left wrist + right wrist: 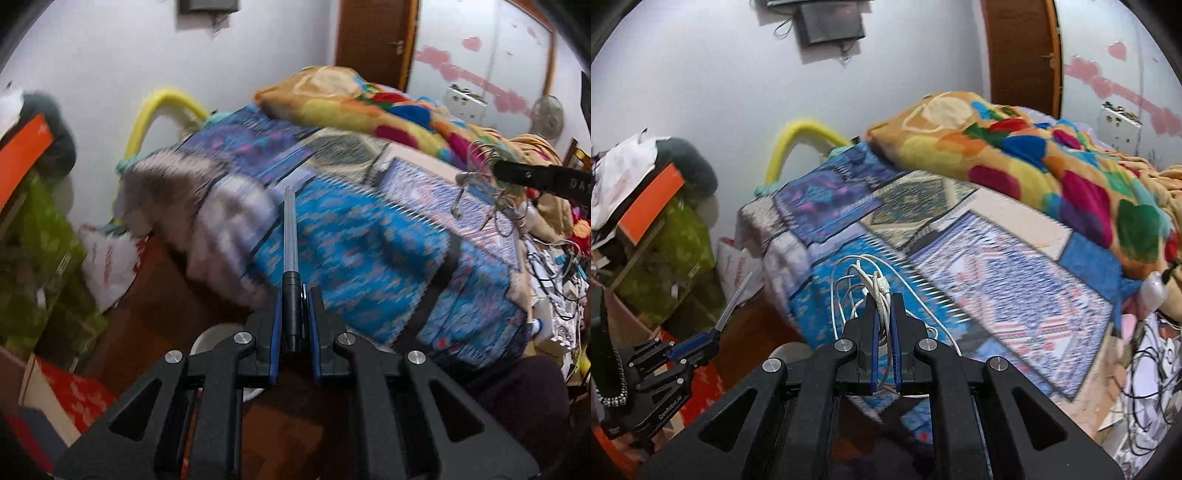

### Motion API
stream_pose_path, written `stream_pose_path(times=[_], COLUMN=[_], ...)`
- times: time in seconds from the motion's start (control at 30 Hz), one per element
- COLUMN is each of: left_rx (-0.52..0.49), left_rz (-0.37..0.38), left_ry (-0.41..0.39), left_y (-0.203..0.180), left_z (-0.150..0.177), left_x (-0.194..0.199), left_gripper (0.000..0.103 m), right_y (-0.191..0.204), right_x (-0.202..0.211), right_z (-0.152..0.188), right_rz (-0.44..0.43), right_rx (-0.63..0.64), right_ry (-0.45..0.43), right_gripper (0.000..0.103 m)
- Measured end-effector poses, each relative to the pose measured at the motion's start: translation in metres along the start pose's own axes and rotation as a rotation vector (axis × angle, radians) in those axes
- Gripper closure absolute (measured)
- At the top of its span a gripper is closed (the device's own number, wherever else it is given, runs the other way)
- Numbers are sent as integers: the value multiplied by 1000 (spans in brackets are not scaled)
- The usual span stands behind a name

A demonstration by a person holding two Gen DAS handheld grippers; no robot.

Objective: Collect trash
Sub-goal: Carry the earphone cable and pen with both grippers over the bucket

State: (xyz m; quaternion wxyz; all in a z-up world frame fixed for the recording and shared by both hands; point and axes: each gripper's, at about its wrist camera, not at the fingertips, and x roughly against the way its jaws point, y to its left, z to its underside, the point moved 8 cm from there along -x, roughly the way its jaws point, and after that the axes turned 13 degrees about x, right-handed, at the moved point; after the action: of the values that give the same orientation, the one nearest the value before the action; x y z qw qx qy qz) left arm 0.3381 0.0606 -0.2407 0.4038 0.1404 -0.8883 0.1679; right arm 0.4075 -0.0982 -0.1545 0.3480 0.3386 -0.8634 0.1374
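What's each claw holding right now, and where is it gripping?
Left claw pinches a pen by its black capped end. Right claw clamps a white cable bundle at its gathered middle.

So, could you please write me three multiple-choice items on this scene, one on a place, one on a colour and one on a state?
1. Where does the pen sit?
A. on the floor
B. between the left claw's jaws
C. on the orange box

2. What colour is the curved tube behind the bed?
A. yellow
B. red
C. black

3. What state is the right claw in?
A. wide open and empty
B. shut on a pen
C. shut on the cable

Answers:
1 B: the pen stands out forward from between the closed pads in the left wrist view.
2 A: the tube arching by the wall is plain yellow.
3 C: a bundle of white cable is pinched between the pads, with loops hanging out over the bed.
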Motion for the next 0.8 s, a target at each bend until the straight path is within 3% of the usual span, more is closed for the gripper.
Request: stream_pose_path(times=[0.33, 0.8], left_rx=[143, 344], left_rz=[-88, -97], left_ry=[99, 325], left_y=[98, 167], left_z=[37, 107], left_x=[-36, -110], left_gripper=[90, 90], right_y=[90, 202], right_x=[-65, -158], right_z=[7, 43], right_rz=[-134, -290], right_rx=[88, 242], right_ry=[101, 309], right_gripper=[98, 97])
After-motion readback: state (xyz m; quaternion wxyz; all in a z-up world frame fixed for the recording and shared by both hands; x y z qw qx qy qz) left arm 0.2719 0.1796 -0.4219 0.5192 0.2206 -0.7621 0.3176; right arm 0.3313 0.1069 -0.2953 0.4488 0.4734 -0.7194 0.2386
